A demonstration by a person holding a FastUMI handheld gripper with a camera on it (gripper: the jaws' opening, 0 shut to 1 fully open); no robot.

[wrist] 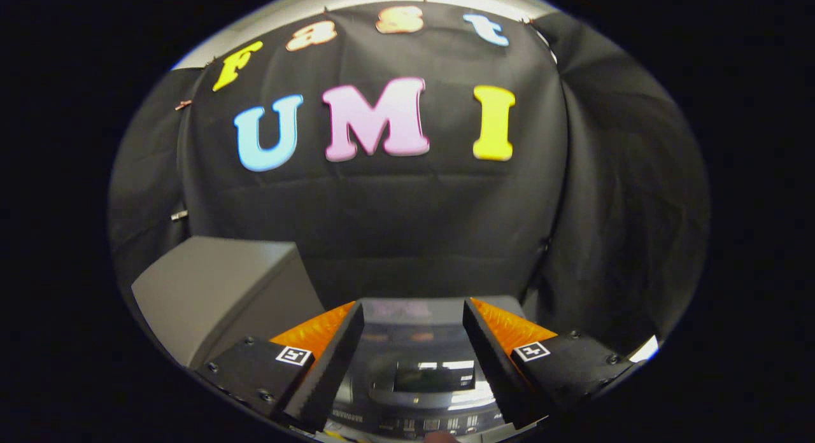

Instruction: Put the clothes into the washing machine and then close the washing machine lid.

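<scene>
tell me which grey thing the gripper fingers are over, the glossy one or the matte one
The glossy washing machine, seen between the open fingers of the gripper. The matte grey box sits off to the left.

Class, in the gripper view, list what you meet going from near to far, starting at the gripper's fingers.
Open gripper with nothing held → washing machine's control panel between the fingers → its raised grey lid beside the left finger → black cloth wall.
</scene>
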